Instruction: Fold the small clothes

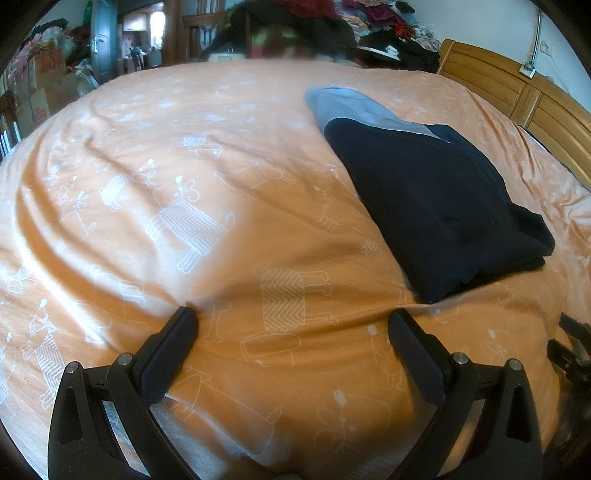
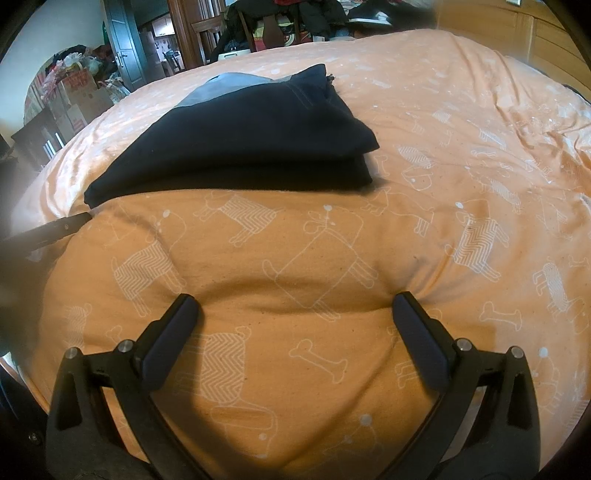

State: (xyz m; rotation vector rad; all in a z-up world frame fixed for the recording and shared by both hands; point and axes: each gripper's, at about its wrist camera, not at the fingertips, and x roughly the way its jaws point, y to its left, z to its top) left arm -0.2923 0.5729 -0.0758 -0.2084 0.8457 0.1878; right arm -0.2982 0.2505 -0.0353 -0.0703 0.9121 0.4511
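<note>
A folded dark navy garment (image 1: pixel 439 199) with a grey-blue band at its far end lies flat on the orange bed cover (image 1: pixel 221 229), to the right in the left wrist view. The same garment (image 2: pixel 240 144) sits ahead and left of centre in the right wrist view, its layers stacked. My left gripper (image 1: pixel 291 321) is open, its fingers pressing into bare cover just short of the garment's near corner. My right gripper (image 2: pixel 295 306) is open too, resting on the cover in front of the garment, nothing between its fingers.
The orange cover (image 2: pixel 461 184) with white dog and bone prints spreads wide to all sides. A wooden headboard (image 1: pixel 517 96) runs along the right. Piled clothes (image 1: pixel 388 22) and chairs stand beyond the far edge; boxes (image 2: pixel 77 99) and a door are at the far left.
</note>
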